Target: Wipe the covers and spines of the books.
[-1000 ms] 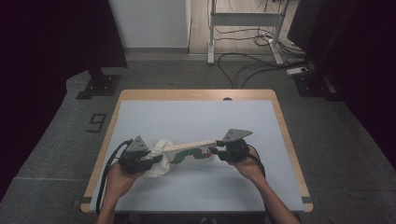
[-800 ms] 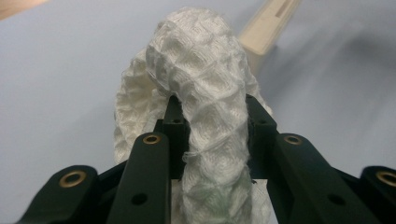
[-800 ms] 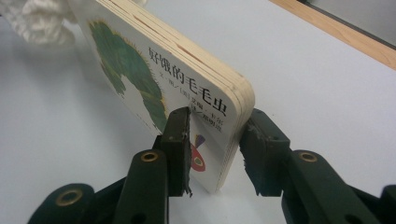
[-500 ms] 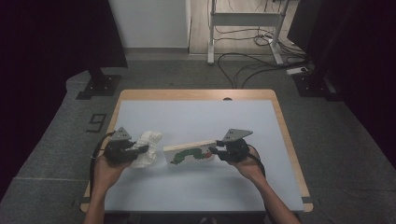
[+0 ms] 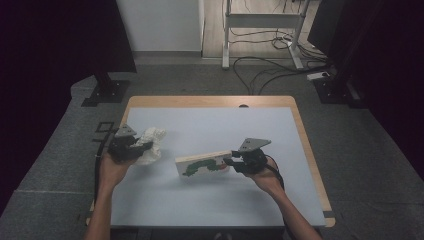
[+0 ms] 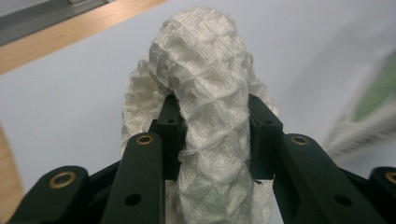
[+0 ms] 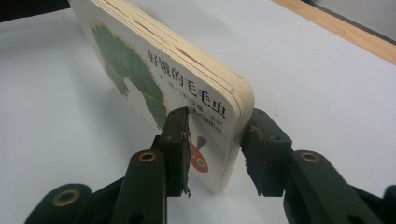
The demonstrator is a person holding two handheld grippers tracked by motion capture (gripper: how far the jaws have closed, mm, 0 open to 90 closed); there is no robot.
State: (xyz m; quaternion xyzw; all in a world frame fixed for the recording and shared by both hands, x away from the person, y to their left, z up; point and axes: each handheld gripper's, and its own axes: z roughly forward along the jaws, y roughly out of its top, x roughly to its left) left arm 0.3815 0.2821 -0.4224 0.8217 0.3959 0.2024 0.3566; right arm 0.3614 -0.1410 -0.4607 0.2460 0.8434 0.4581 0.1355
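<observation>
Between hand-held gripper (image 7: 215,154) jaws, book (image 7: 173,70).

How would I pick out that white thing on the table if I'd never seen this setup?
Start at the pale table with the wooden rim and go to its left edge. There the left gripper pinches a crumpled white cloth. Unlike the stiff, flat picture book nearby, it is soft, waffle-textured and unprinted.
</observation>
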